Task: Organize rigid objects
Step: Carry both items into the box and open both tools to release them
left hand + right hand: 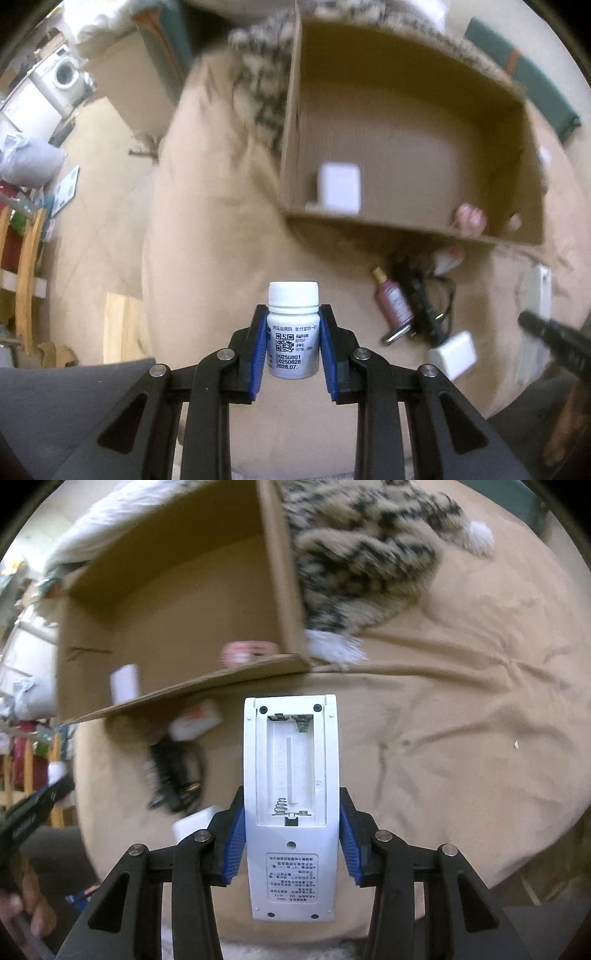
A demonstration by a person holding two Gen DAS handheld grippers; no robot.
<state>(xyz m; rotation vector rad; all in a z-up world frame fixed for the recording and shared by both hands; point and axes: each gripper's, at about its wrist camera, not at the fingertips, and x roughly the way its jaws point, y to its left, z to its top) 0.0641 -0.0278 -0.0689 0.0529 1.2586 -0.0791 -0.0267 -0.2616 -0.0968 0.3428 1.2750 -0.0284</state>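
My left gripper is shut on a small white pill bottle with a white cap, held upright above the tan bedspread. My right gripper is shut on a white remote control, its open battery bay facing me. An open cardboard box lies ahead; it also shows in the right wrist view. Inside it are a white block and a pink object. Before the box lie a purple bottle, a black cable and a white charger.
A spotted plush blanket lies beside the box on the tan bedspread. A red-and-white item lies under the box flap. Left of the bed are a washing machine and a wooden rack.
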